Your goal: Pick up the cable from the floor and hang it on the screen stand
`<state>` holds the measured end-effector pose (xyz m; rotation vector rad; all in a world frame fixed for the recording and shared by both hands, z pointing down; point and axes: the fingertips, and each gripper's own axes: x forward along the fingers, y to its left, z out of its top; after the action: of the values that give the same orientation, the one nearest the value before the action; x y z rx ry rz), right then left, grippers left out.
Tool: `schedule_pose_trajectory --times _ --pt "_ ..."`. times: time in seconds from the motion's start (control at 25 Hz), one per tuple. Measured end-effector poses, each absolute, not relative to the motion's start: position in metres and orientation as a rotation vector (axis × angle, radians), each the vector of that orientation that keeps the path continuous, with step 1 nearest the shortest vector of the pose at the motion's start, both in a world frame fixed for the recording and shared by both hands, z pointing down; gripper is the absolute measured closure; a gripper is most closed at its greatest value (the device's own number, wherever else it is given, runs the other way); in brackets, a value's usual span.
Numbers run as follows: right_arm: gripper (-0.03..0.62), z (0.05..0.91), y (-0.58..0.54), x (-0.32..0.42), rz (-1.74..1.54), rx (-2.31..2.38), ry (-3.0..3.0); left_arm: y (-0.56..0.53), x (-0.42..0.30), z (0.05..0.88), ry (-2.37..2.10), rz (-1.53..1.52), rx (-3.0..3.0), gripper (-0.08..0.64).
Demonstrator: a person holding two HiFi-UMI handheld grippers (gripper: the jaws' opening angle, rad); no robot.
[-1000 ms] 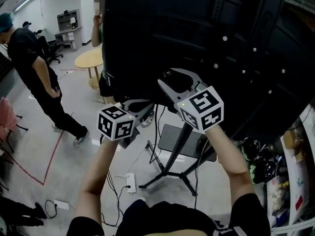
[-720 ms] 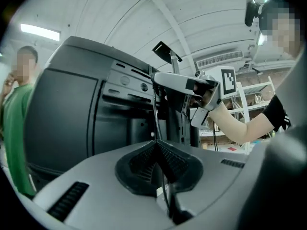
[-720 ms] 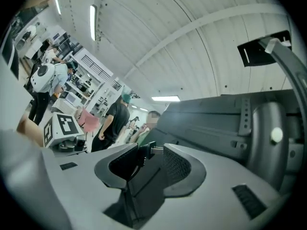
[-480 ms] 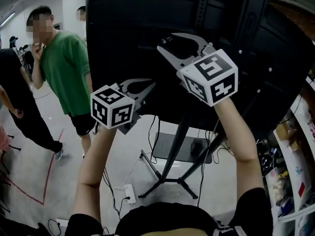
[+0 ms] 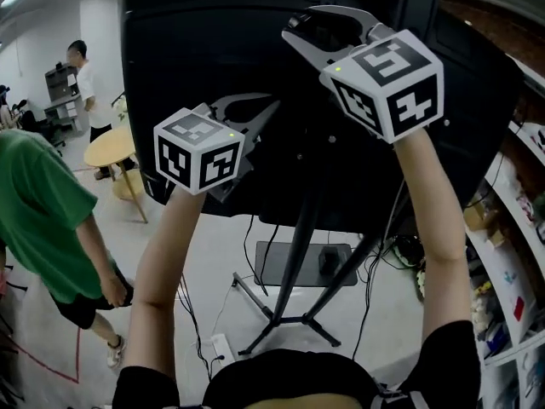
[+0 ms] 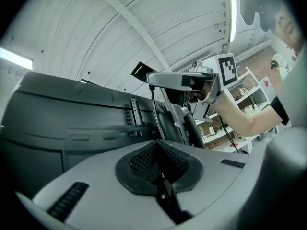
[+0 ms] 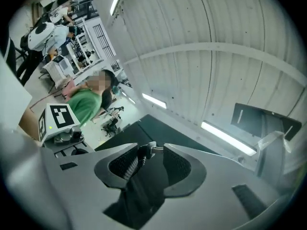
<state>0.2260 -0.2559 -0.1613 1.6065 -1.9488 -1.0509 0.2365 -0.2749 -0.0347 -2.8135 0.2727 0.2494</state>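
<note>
While left claw (image 6: pixel 156 145), right claw (image 7: pixel 156 150) grip cable (image 6: pixel 153 111), screen (image 5: pixel 213 41) edge close.

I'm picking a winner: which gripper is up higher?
The right gripper: it reaches near the top of the screen, while the left gripper sits lower, about halfway down it.

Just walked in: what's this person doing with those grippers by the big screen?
A person holds a black cable in two grippers, up against the back of the screen on its stand. The right gripper clamps the plug end near the screen's top; the left gripper pinches it lower. Not hung yet.
</note>
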Motion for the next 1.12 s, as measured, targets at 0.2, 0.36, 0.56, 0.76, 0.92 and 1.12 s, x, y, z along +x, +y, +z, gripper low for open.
schedule_pose_trajectory --times 0.2,0.36,0.56,0.76,0.92,1.12 --pt "0.410 -0.187 -0.267 0.256 -1.056 1.734 -1.774 -0.276 0.251 -0.062 0.244 0.273 -2.791 0.552" --pt "0.410 -0.204 -0.270 0.280 -1.099 1.820 -1.636 -0.275 0.262 -0.068 0.203 0.269 -2.783 0.552" --pt "0.410 -0.218 -0.268 0.304 -1.112 1.909 -1.498 -0.275 0.273 -0.062 0.168 0.248 -2.781 0.552" --pt "0.410 -0.218 -0.236 0.332 -1.132 2.033 -1.482 -0.271 0.282 -0.055 0.125 0.241 -2.786 0.552" --pt "0.410 -0.193 -0.200 0.368 -1.104 2.203 -1.516 -0.263 0.284 -0.047 0.118 0.226 -2.793 0.552" --pt "0.410 -0.143 -0.173 0.393 -1.038 2.411 -1.601 -0.255 0.280 -0.032 0.121 0.227 -2.773 0.552"
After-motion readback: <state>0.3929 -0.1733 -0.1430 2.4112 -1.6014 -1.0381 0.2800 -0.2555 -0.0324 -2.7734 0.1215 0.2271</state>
